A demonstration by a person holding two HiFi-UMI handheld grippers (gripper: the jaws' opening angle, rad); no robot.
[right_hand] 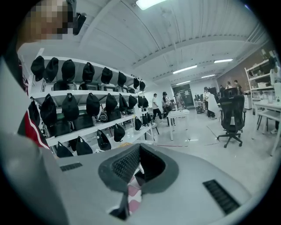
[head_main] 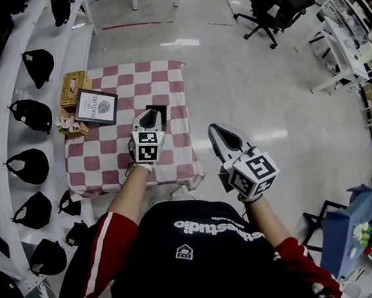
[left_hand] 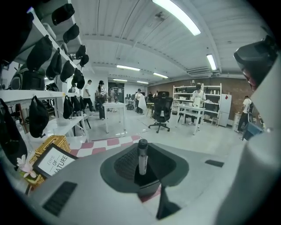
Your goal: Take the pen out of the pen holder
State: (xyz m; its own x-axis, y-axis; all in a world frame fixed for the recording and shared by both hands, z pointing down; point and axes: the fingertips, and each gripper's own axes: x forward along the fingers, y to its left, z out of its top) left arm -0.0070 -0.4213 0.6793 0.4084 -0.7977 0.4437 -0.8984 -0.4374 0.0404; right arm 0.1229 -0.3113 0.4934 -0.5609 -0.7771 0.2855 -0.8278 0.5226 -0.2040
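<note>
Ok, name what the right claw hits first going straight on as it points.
The right claw tilts slightly down toward the checkered tablecloth, so likely that, near its right edge; depth unclear.

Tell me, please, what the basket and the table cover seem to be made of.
The basket looks like woven wicker or rattan, matt tan: a plaited pattern shows. The table cover seems to be fabric, matt, in red and white checks: its edges hang down softly, though thin plastic cannot be excluded.
</note>
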